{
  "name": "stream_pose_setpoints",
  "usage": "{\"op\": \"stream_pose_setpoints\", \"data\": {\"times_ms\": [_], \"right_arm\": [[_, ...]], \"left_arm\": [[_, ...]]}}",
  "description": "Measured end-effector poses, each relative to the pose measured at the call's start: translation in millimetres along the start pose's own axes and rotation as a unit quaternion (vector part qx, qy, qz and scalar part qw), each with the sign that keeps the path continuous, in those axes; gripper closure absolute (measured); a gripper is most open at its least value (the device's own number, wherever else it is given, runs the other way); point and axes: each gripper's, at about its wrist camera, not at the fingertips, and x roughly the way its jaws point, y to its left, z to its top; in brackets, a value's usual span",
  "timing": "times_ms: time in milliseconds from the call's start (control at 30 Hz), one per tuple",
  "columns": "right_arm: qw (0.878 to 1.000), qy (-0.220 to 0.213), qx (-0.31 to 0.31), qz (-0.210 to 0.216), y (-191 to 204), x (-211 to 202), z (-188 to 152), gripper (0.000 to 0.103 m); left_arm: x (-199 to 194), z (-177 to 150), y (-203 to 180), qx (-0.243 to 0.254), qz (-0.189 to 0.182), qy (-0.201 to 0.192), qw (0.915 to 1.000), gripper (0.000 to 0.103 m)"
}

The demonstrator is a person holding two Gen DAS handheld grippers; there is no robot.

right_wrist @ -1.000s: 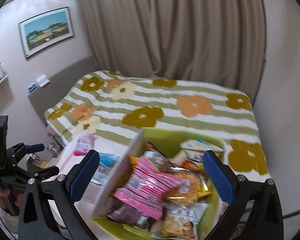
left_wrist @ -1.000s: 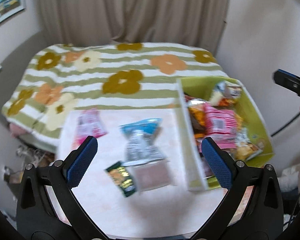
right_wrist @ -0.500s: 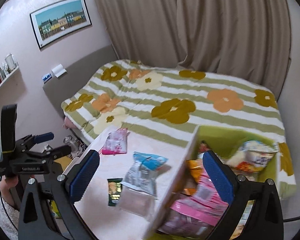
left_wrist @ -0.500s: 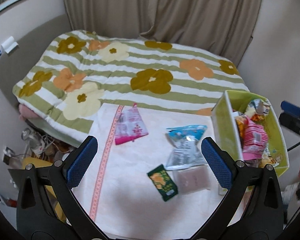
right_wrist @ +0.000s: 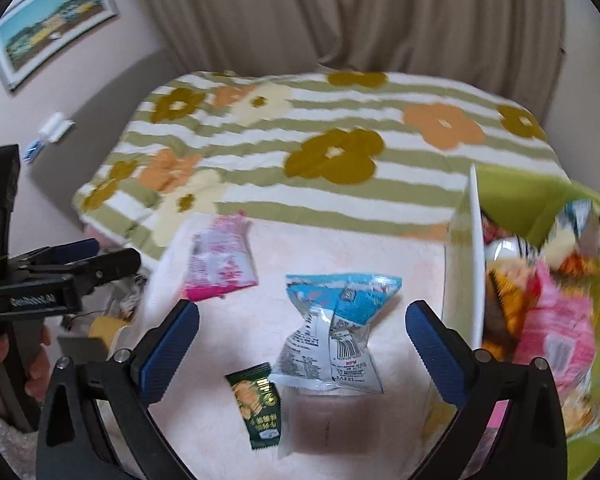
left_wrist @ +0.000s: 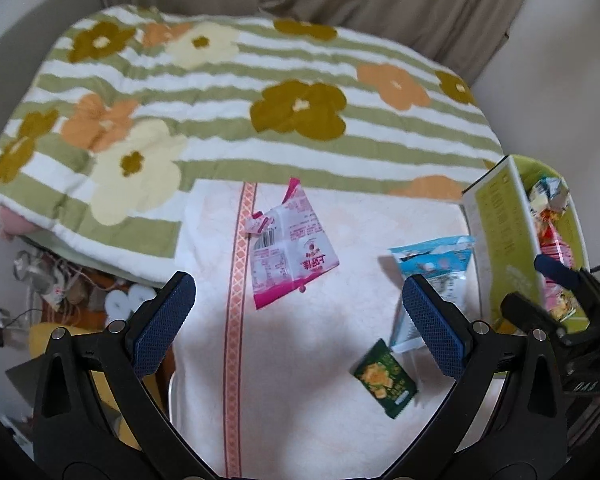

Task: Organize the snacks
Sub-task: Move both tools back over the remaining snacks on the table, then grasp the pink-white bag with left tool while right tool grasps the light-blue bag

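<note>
Three loose snacks lie on a pale pink towel (left_wrist: 300, 360) (right_wrist: 228, 352): a pink and white packet (left_wrist: 290, 246) (right_wrist: 220, 256), a blue and white bag (left_wrist: 434, 264) (right_wrist: 336, 328) and a small dark green packet (left_wrist: 384, 378) (right_wrist: 258, 404). A green box (left_wrist: 500, 248) (right_wrist: 516, 196) at the right holds several snacks. My left gripper (left_wrist: 298, 326) is open above the towel, just below the pink packet. My right gripper (right_wrist: 302, 348) is open above the blue bag. Both hold nothing. The right gripper (left_wrist: 556, 292) also shows by the box, the left gripper (right_wrist: 60, 276) at the left edge.
The towel lies on a bed with a green-striped flowered blanket (left_wrist: 236, 92) (right_wrist: 340, 140). Curtains (right_wrist: 340, 12) hang behind it. A framed picture (right_wrist: 52, 24) is on the left wall. Clutter and cables (left_wrist: 60, 292) sit on the floor left of the bed. A hand (right_wrist: 4, 368) grips the left tool.
Both views have swung left and lower, from the green box toward the towel. The loose packets now sit between the open fingers. Nothing was picked up.
</note>
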Motion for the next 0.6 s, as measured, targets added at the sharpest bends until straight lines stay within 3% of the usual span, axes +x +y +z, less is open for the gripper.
{"op": "stream_pose_setpoints", "data": {"times_ms": [267,600], "right_arm": [[0.998,0.002,0.028,-0.063,4.6,35.6,-19.5,0.0],[0.995,0.038,0.049,-0.076,-12.0,71.7,-23.1,0.0]], "left_arm": [[83.5,21.8,20.9,-0.039,-0.041,0.068,0.9961,0.001],[142.9,33.6,5.9,-0.047,0.012,0.077,0.9959,0.001]]}}
